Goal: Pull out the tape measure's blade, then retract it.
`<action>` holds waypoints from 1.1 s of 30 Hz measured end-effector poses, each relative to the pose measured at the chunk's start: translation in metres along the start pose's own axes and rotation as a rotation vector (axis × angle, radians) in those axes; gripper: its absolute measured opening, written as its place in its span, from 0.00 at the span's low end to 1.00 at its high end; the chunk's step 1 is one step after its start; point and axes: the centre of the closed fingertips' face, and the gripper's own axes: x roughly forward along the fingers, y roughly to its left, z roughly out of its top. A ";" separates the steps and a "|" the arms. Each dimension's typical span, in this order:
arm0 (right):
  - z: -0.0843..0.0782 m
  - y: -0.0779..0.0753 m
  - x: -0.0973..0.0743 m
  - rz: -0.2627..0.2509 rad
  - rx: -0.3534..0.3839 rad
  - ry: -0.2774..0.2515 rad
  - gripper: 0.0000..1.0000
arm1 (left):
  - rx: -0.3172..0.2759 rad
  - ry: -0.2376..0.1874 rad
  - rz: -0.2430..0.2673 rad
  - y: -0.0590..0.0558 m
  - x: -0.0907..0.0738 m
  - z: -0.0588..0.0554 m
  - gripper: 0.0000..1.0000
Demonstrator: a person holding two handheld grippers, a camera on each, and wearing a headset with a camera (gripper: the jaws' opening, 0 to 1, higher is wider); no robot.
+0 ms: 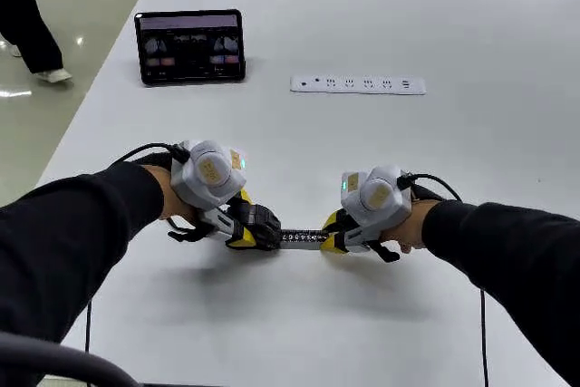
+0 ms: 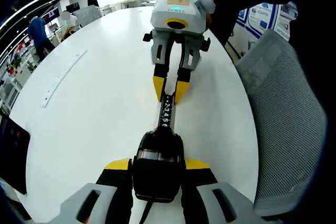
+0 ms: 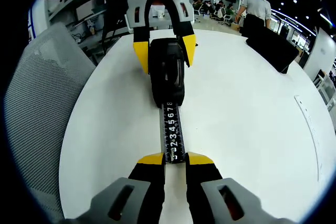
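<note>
Black tape measure (image 1: pixel 263 227) sits at six o'clock on the surface (image 1: pixel 408 160), clamped in the jaws of the left gripper (image 2: pixel 157 164); at its three o'clock the right gripper (image 3: pixel 169 158) pinches the blade (image 3: pixel 172 129) tip. Thin steel, likely springy and slick: grip flat near its end.

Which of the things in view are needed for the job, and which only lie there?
For the job: black tape measure case in the left gripper; its numbered blade pinched by the right gripper.
Just lying about: dark flat tablet; white power strip; grey mesh chair.
</note>
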 end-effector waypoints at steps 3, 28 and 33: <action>-0.002 0.000 -0.001 -0.002 0.002 0.001 0.09 | -0.001 -0.001 0.002 0.000 0.000 0.000 0.32; -0.026 -0.003 -0.019 -0.010 0.036 0.008 0.09 | -0.009 -0.012 0.004 0.001 0.000 -0.001 0.32; -0.030 -0.004 -0.022 -0.012 0.038 0.010 0.09 | -0.009 -0.013 0.003 0.001 0.000 -0.001 0.32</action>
